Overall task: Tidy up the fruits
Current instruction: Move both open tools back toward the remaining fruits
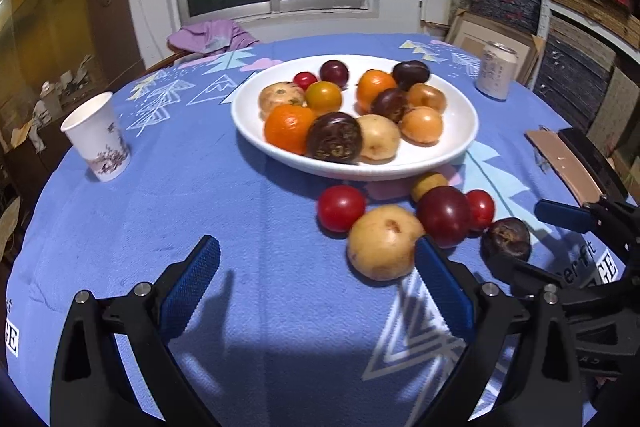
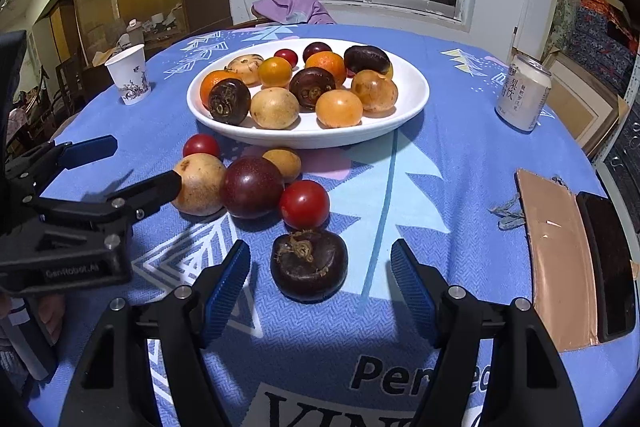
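Observation:
A white plate (image 1: 400,171) (image 2: 304,141) holds several orange, yellow and dark fruits. Loose fruits lie in front of it on the blue cloth. My left gripper (image 1: 316,263) (image 2: 146,161) is open, and a large yellow fruit (image 1: 382,243) (image 2: 200,183) sits at the tip of its right finger. Beside that fruit are a dark red plum (image 1: 444,215) (image 2: 252,187) and two red tomatoes (image 1: 341,207) (image 2: 304,205). My right gripper (image 2: 320,267) (image 1: 516,233) is open around a dark brown fruit (image 2: 308,263) (image 1: 506,239), with its pads clear of it on both sides.
A paper cup (image 1: 96,139) (image 2: 130,75) stands at the table's left and a drink can (image 1: 496,75) (image 2: 522,93) at the back right. A phone with a brown cover (image 2: 560,267) lies near the right edge. A small yellow fruit (image 2: 284,163) rests against the plate.

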Available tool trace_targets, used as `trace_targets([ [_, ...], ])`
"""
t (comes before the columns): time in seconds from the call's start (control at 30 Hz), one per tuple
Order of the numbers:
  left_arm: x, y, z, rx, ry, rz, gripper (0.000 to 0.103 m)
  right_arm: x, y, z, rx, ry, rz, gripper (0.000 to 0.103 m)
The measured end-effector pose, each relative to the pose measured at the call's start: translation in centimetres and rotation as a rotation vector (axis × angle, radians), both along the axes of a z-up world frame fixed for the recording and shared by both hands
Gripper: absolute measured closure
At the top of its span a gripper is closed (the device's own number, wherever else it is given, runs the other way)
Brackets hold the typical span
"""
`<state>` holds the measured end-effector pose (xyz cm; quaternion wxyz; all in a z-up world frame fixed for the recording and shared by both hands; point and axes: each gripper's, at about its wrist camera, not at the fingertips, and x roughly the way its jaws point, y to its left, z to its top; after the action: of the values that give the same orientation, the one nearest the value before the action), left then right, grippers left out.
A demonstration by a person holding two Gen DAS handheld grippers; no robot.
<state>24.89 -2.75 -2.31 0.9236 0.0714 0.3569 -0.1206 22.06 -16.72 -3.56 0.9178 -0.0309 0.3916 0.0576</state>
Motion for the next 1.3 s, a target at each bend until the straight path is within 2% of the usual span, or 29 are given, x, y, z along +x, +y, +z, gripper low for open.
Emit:
trace_targets([
  [0.07,0.1,-0.6,0.1,0.005,-0.006,-0.019,0.007,0.0,0.2,-0.1,-0.007,0.004,0.007,0.029],
  [0.17,1.1,-1.2,-0.6,0.018,0.046,-0.024,0.006,0.1,0.2,-0.2,-0.010,0.012,0.008,0.029],
  [0.23,2.2,-1.0,-1.2,-0.008,0.104,-0.026,0.004,0.1,0.2,-0.3,-0.005,0.016,0.006,0.029],
  [0.3,2.6,-0.7,-1.4,-0.029,0.119,-0.015,0.004,0.2,0.2,-0.3,-0.003,0.019,0.007,0.029],
  [0.33,2.6,-0.6,-1.3,-0.015,0.112,-0.006,0.004,0.2,0.2,-0.3,-0.002,0.021,0.009,0.029],
  [0.47,1.0,0.1,-1.1,0.158,0.023,0.024,0.004,0.2,0.0,-0.4,0.006,0.024,0.007,0.029],
  [0.5,0.8,0.5,-1.0,0.167,0.029,0.029,0.004,0.2,0.0,-0.3,0.008,0.025,0.006,0.029],
  [0.63,1.1,2.7,-0.5,0.095,0.069,0.045,0.004,0.1,0.1,-0.3,0.006,0.022,0.016,0.029],
  [0.73,0.9,2.5,-0.1,0.040,0.048,0.020,0.004,-0.1,0.4,-0.2,-0.001,0.014,0.026,0.029],
  [0.83,0.3,1.0,-0.2,0.091,-0.009,-0.005,0.004,-0.1,0.5,-0.2,-0.003,0.017,0.031,0.029],
  [0.9,0.6,0.0,-0.6,0.119,0.002,-0.031,0.004,-0.1,0.5,-0.2,-0.003,0.017,0.030,0.029],
  [1.17,0.9,-1.9,-1.0,0.113,0.026,-0.105,0.004,-0.2,0.2,-0.3,-0.007,0.015,0.019,0.029],
  [1.3,1.3,-2.2,-1.4,0.090,0.061,-0.128,0.009,0.1,0.0,-0.5,0.002,0.029,0.017,0.032],
])
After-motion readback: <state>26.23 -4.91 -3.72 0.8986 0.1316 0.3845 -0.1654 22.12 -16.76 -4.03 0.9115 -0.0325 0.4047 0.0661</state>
